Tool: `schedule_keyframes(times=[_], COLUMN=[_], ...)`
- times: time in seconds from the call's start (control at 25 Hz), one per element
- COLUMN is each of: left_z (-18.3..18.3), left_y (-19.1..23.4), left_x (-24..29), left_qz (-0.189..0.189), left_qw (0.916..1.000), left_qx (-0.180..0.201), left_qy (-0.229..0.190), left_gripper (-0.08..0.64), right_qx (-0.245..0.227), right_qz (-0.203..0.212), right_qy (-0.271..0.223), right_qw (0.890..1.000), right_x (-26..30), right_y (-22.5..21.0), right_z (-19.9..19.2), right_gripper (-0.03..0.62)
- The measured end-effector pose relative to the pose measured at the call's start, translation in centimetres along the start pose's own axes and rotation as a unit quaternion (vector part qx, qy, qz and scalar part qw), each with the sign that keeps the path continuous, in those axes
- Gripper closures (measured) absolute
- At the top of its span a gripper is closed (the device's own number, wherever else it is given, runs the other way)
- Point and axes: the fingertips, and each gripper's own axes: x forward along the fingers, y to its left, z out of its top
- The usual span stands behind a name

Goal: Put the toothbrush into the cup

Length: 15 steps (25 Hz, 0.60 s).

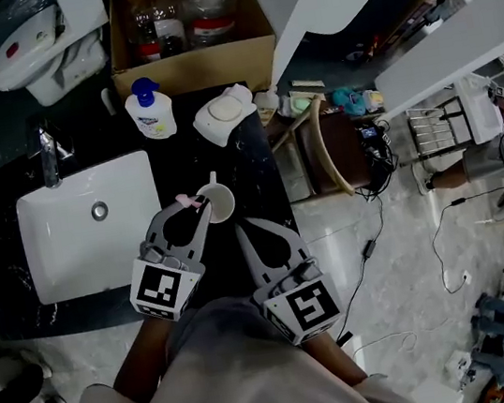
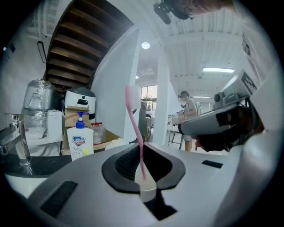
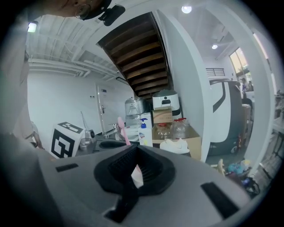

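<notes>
You have two grippers, one toothbrush and one cup on this job. On the black countertop (image 1: 226, 157) there are also one white sink (image 1: 70, 248), one faucet (image 1: 47, 154) at the sink's back left corner, one blue-capped pump bottle (image 1: 149, 110) at the back edge, and one white rounded item (image 1: 224, 115) near the back right corner. One cardboard box (image 1: 192, 63) stands behind the back edge.

Your left gripper (image 1: 201, 206) has its jaws almost together, clamped on the pink toothbrush (image 1: 188, 200). In the left gripper view the brush stands up from between the pads and leans a little left. Seen from your head, it is just beside the left rim of the cup (image 1: 220, 207). The cup sits on the countertop between the sink and the right edge, about halfway from back to front.

Your right gripper (image 1: 242, 229) is near the cup's front side with its jaws together and grips neither the brush nor the cup.

I can't tell whether the brush touches the cup. A thin pale piece stands at the cup's far rim, too small to identify. A pale bit shows in the hollow between each gripper's pads, and I can't make out what it is. The bottles in the box overlap too much to count, and the box's top is cut off.
</notes>
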Motion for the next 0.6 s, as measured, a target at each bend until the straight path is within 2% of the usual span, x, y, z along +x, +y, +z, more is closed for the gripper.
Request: schedule_keyframes(times=[0.2, 0.6], left_z=[-1.8, -3.1], left_y=[0.2, 0.2], left_x=[1.3, 2.7], left_qz=[0.006, 0.005], left_qw=[0.9995, 0.9985], left_qx=[0.006, 0.003], left_qy=[0.031, 0.055], left_gripper=[0.531, 0.529], right_qx=[0.002, 0.008], right_qz=[-0.003, -0.006], right_qy=[0.007, 0.009], right_qw=[1.000, 1.000], right_x=[0.1, 0.5], right_y=[-0.5, -1.5], right_z=[-0.3, -0.4], right_gripper=[0.586, 0.586])
